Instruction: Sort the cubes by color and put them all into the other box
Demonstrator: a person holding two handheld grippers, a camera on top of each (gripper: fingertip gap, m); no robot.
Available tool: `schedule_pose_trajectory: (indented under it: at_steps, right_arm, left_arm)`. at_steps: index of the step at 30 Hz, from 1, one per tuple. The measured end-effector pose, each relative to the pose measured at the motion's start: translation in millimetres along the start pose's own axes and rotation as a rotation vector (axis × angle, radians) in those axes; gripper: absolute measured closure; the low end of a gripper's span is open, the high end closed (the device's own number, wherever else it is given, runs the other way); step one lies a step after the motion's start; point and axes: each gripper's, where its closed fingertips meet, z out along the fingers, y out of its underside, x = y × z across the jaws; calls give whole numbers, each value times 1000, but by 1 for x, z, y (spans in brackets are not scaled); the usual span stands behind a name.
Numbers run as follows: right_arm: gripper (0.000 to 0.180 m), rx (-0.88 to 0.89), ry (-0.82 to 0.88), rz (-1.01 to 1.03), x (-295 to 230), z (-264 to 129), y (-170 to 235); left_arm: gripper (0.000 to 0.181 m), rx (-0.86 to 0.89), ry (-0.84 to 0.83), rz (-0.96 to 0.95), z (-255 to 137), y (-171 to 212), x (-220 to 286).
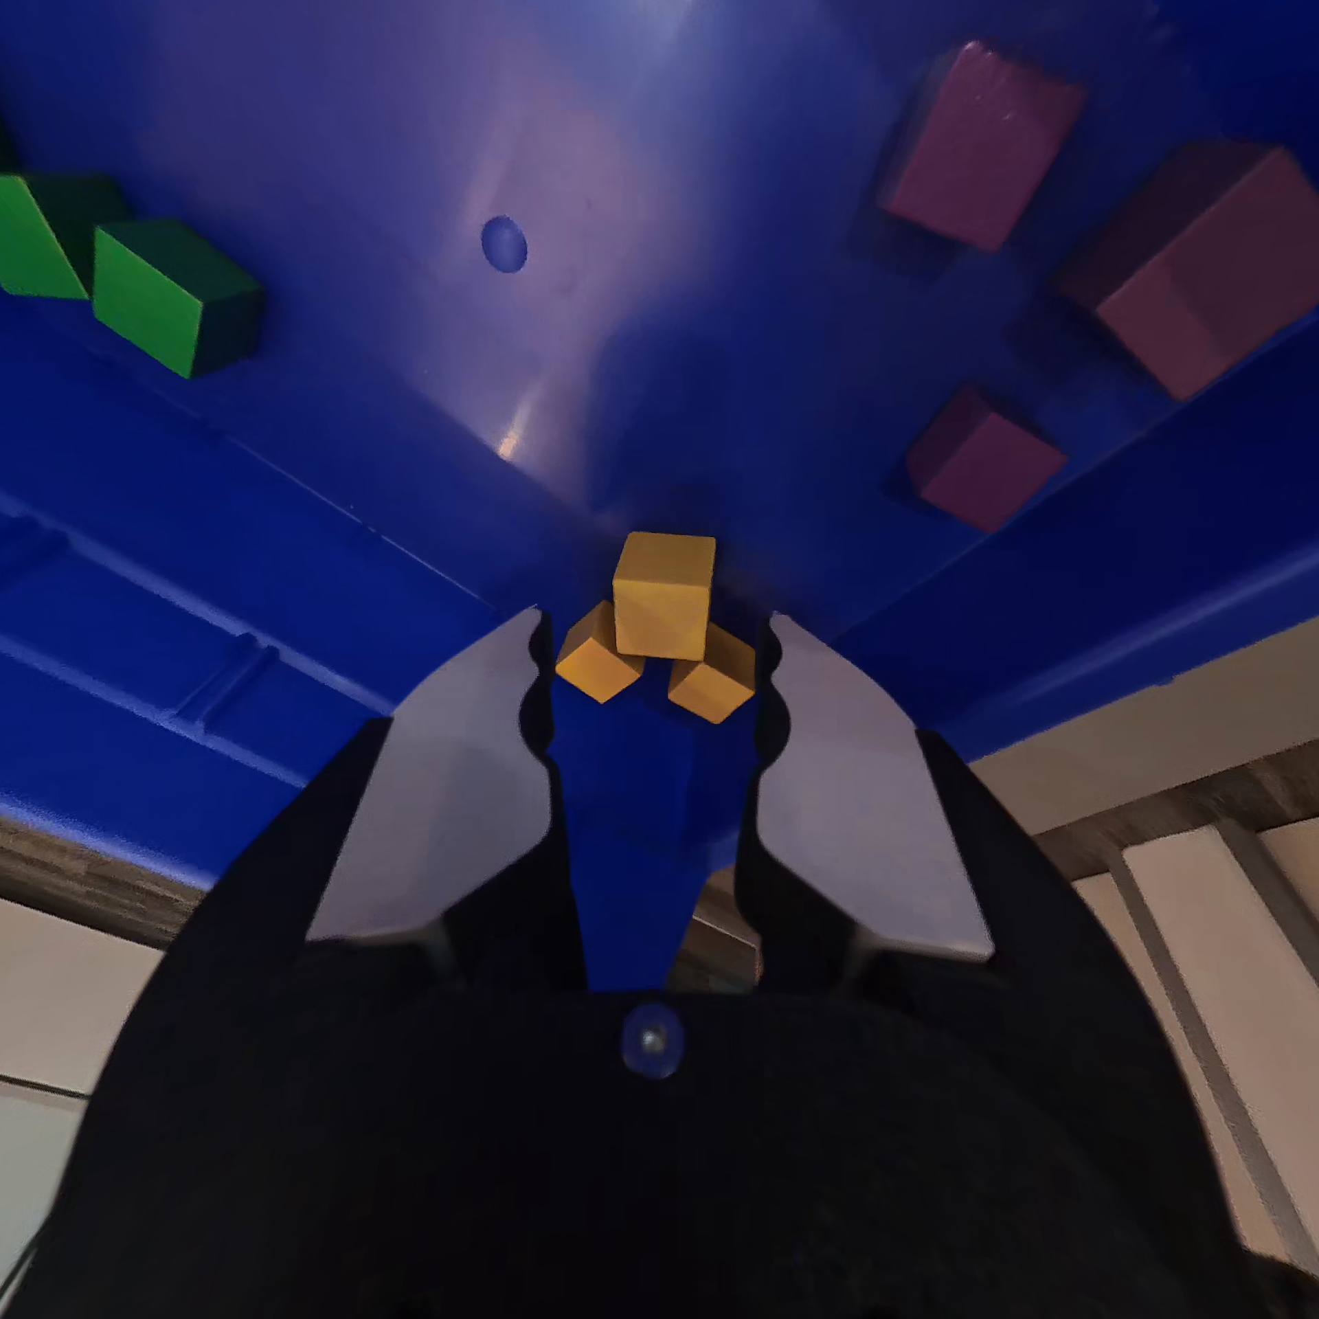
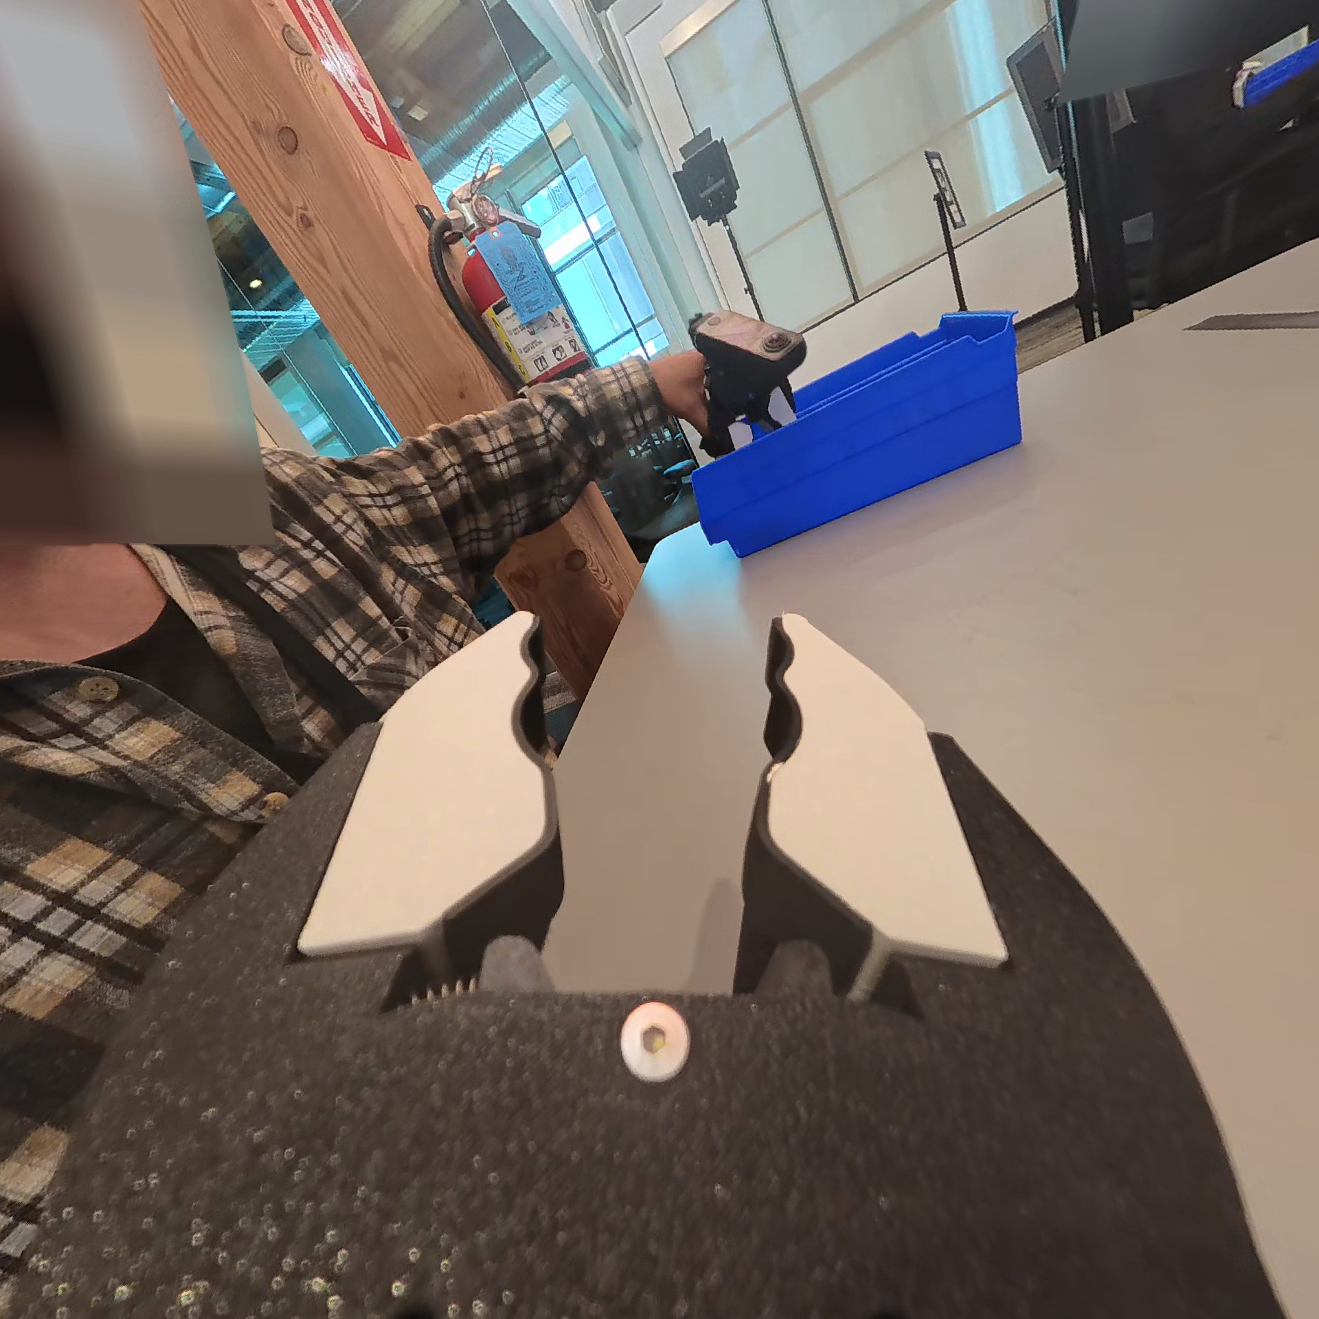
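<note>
Surface (image 2: 999,714): a pale grey top that carried the blue box near its far left corner; in the right wrist view no second box showed on it.
Blue box (image 2: 856,457): a long open bin. The left wrist view looked down into it, and its floor (image 1: 499,143) held the cubes grouped by colour.
Purple cubes (image 1: 981,146): three, spread along the box's right wall, apart from one another.
Green cubes (image 1: 168,296): two, touching, against the box's left wall.
Yellow cubes (image 1: 664,596): three, packed into the near corner of the box, one resting on the two below.
Left hand-held gripper (image 1: 653,642): poised just over the yellow stack at that corner, its jaws spread wide to either side of the cubes and gripping nothing; the right wrist view showed it (image 2: 749,421) dipped into the near end of the box.
Right hand-held gripper (image 2: 653,642): hung low over the near edge of the surface, well apart from the box, jaws wide and empty.
Step in hand: probably the release of a yellow cube onto its pile, since the jaws stood open around it; a fresh grasp cannot be ruled out.
Next move: most likely a straight lift out of the corner without brushing the top cube, which sat loosely and could topple.
</note>
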Motion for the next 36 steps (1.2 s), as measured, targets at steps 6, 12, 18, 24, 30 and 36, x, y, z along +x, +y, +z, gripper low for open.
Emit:
schedule_pose_trajectory:
  at_steps: [6, 12, 18, 24, 30, 36]
  right_arm:
    - [120, -4, 2, 3, 1, -1, 1]
    - [121, 5, 16, 0, 3, -3, -1]
    - [124, 82, 70, 42, 6, -8, -21]
    - [125, 167, 109, 202, 9, -2, -65]
    - [122, 94, 60, 354, -8, 29, -87]
    - [119, 24, 63, 518, -6, 36, -85]
  left_arm:
    - [134, -29, 42, -17, 15, 2, 5]
    - [152, 9, 6, -63, 5, 0, -8]
    - [152, 609, -206, -169, -121, -67, -39]
    - [153, 1290, -354, 67, -279, -199, 49]
    - [153, 1655, -283, 324, -321, -310, 170]
    - [153, 1768, -120, 480, -299, -379, 242]
